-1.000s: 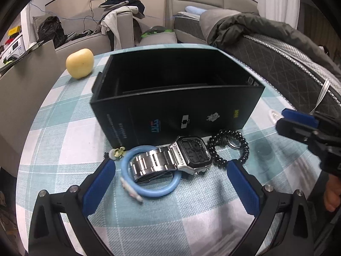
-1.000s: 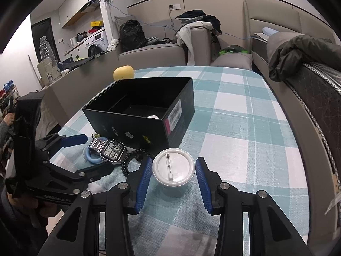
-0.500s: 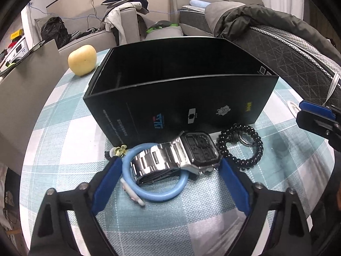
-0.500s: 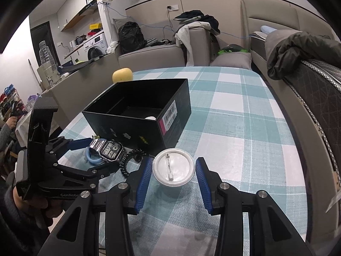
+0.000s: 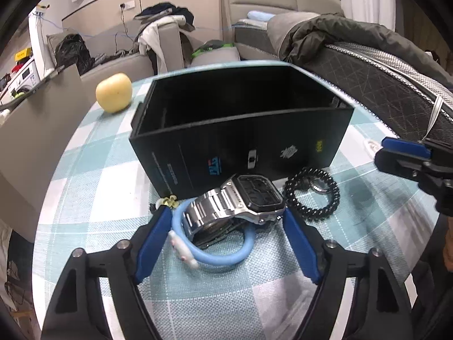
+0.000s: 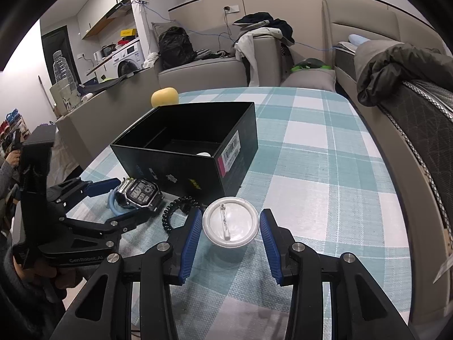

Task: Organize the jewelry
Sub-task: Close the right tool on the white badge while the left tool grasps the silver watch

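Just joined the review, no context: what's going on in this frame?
A person with a gripper in each hand is sorting jewelry beside an open black box. The left gripper is closing around a steel watch lying in a blue bracelet; its pads look close to touching. The right gripper straddles a round white pin badge, apparently not gripping it. A black bead bracelet lies on the table.

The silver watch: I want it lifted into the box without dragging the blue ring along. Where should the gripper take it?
Grip the silver watch across its width, one pad on the steel band end, one on the case's right edge, coming from the near side, angled down. It lies tilted over the blue ring; the left gripper, closing, already straddles both.
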The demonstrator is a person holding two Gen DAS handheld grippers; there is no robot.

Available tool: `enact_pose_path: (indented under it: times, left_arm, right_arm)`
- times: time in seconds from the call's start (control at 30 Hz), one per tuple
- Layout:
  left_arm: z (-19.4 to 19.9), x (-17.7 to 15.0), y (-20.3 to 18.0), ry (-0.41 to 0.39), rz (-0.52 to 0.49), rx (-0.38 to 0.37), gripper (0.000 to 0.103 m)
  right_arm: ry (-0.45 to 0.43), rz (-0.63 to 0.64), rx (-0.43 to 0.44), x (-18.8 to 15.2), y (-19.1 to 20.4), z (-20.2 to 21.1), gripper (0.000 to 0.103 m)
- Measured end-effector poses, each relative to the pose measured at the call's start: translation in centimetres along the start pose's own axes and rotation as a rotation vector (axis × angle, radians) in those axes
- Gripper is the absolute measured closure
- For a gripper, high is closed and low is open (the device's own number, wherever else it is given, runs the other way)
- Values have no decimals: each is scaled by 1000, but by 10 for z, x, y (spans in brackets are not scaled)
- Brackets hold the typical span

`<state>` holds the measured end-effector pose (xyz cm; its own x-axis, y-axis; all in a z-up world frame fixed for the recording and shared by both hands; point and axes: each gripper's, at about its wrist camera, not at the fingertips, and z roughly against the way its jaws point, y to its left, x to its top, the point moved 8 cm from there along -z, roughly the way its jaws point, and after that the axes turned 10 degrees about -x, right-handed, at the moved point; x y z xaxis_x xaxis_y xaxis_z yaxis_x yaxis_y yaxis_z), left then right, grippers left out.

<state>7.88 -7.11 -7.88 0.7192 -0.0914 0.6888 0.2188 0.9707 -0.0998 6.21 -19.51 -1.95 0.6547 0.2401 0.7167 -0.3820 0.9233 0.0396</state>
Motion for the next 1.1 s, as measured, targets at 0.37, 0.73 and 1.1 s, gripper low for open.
enact_pose_path:
  times: [0.37, 0.73, 1.1]
  left_arm:
    - [11, 8, 4, -57, 13, -33, 53]
    - [22, 12, 10, -110, 49, -50, 66]
    - [26, 9, 19, -125, 70, -58, 66]
  right_arm:
    - [1, 6, 1, 0, 4, -2, 62]
    - [-7, 6, 7, 2, 7, -1, 62]
    - [-15, 11, 10, 4, 12, 0, 62]
